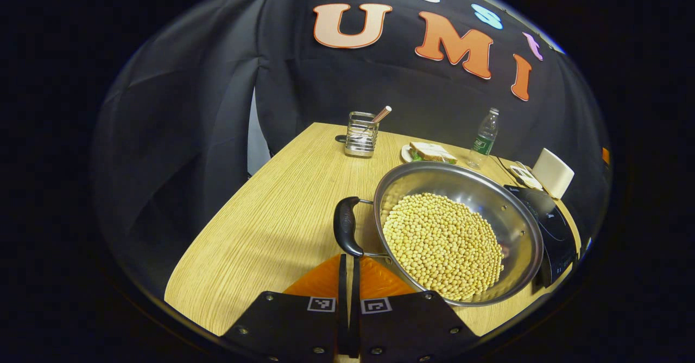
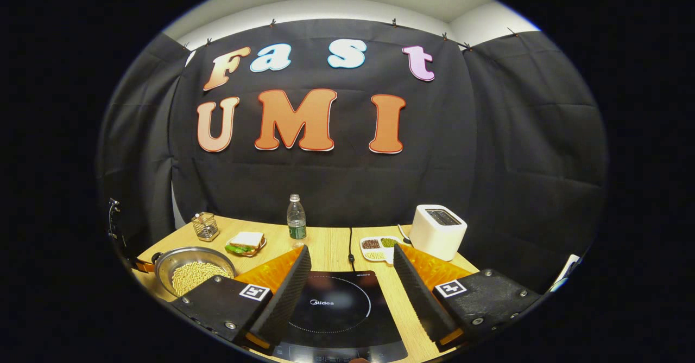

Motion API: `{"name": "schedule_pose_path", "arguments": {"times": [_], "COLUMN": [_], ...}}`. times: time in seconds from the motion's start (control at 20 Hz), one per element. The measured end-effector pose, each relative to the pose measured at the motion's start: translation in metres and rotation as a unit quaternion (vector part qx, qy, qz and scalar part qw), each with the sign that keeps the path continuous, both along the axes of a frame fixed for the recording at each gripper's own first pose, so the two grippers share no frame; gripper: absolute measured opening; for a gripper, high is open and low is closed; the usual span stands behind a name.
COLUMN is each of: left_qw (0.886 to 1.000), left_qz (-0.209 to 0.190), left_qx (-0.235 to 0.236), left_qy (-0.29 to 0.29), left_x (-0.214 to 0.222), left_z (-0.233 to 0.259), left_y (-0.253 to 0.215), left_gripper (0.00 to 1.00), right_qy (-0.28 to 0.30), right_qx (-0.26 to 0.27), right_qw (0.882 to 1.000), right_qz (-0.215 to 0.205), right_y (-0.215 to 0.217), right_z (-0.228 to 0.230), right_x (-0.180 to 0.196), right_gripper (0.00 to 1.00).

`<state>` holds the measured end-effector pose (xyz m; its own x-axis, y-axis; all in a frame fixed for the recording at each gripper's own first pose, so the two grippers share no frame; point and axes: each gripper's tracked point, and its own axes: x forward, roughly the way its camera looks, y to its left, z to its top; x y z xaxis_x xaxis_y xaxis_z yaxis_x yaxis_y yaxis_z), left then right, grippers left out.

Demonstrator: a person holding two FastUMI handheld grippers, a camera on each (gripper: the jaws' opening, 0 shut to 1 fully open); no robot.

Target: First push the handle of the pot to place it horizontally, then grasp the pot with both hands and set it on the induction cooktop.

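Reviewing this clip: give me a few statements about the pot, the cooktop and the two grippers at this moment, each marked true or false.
1. The round steel pot holds pale yellow beans. True.
2. The pot sits on the black induction cooktop. False: it rests on the wooden table beside the cooktop.
3. The left gripper has its fingers together, just below the pot's black handle. True.
4. The right gripper is shut on the pot. False: its fingers are spread apart over the cooktop, holding nothing.
5. A white toaster stands on the table behind the cooktop. True.
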<state>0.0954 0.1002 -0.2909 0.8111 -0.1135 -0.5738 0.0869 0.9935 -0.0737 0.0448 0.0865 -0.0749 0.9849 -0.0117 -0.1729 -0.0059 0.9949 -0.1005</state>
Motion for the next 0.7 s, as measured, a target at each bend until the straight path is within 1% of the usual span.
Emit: {"name": "schedule_pose_path", "arguments": {"times": [0.1, 0.3, 0.5, 0.7], "left_qw": [1.0, 1.0, 1.0, 1.0], "left_qz": [-0.003, -0.011, -0.013, -0.006], "left_qx": [0.004, 0.013, 0.001, 0.006], "left_qy": [-0.002, -0.006, -0.005, -0.024], "left_x": [0.004, 0.011, 0.014, 0.005], "left_z": [0.0, 0.001, 0.001, 0.014], "left_y": [0.001, 0.003, 0.003, 0.019], "left_gripper": [0.02, 0.02, 0.02, 0.02], "right_qy": [-0.006, -0.008, -0.004, 0.01], "right_qx": [-0.008, -0.007, -0.006, -0.005], "right_qw": [1.0, 1.0, 1.0, 1.0], "right_qz": [-0.007, -0.007, -0.01, -0.005], "right_y": [-0.002, 0.0, 0.004, 0.017], "right_z": [0.003, 0.003, -0.002, -0.013], "right_x": [0.0, -0.001, -0.002, -0.002], "right_gripper": [0.95, 0.95, 0.95, 0.95]}}
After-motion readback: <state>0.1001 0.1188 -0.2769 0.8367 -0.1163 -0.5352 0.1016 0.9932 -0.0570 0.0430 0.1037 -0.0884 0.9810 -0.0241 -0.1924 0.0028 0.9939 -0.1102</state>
